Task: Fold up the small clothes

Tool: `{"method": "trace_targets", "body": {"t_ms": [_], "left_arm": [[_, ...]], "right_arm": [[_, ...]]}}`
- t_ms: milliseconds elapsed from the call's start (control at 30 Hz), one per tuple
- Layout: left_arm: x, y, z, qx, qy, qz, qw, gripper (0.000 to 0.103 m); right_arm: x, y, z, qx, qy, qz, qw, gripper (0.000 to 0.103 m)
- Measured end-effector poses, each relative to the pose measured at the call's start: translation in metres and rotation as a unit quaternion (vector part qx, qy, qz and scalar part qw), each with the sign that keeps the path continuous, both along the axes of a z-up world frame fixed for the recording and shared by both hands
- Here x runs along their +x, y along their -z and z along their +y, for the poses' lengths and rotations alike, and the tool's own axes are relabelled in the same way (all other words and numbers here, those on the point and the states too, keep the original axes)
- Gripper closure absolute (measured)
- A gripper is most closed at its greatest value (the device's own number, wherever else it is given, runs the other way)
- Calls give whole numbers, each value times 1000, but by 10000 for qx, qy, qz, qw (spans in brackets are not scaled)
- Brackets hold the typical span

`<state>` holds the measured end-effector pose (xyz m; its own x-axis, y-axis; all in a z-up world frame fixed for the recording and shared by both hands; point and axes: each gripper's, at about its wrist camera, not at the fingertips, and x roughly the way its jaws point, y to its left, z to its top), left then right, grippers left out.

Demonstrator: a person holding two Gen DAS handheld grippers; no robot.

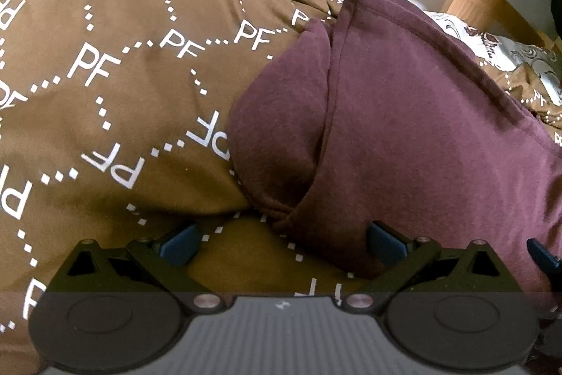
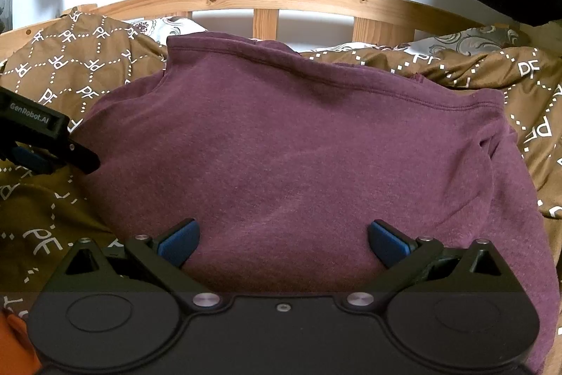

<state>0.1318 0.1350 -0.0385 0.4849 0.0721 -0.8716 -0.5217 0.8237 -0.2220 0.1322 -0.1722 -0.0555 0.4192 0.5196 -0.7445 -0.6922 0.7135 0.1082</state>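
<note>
Maroon sweatshirt (image 2: pixel 288 146) lies on brown bedspread (image 1: pixel 123 76); left hand-held gripper (image 1: pixel 281 243) and right hand-held gripper (image 2: pixel 282 243) both spread, empty.

The right gripper (image 2: pixel 282 243), fingers spread wide, hovers over a maroon garment (image 2: pixel 281 146) on a brown blanket (image 2: pixel 527 86).

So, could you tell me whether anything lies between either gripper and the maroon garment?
Nothing visible does. The left gripper and right gripper are both open right at the maroon garment, which lies uncovered on the brown bedspread.

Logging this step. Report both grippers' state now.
Left gripper: open, holding nothing, at the shirt's edge.
Right gripper: open, holding nothing, over the shirt.
</note>
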Motion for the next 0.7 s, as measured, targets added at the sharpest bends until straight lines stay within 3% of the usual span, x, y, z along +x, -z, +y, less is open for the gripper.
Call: {"method": "trace_targets", "body": {"t_ms": [100, 200, 433, 700], "left_arm": [[-4, -14, 7, 80, -208, -477, 9986, 1], [1, -25, 9, 300, 79, -883, 9956, 1], [42, -17, 8, 824, 844, -526, 9916, 1], [60, -7, 14, 697, 1093, -270, 9912, 1]], "right_arm": [[0, 0, -1, 13, 0, 8, 10000, 1], [0, 0, 0, 15, 4, 9, 10000, 1], [0, 0, -1, 27, 9, 20, 10000, 0], [2, 1, -2, 69, 13, 58, 10000, 1]]}}
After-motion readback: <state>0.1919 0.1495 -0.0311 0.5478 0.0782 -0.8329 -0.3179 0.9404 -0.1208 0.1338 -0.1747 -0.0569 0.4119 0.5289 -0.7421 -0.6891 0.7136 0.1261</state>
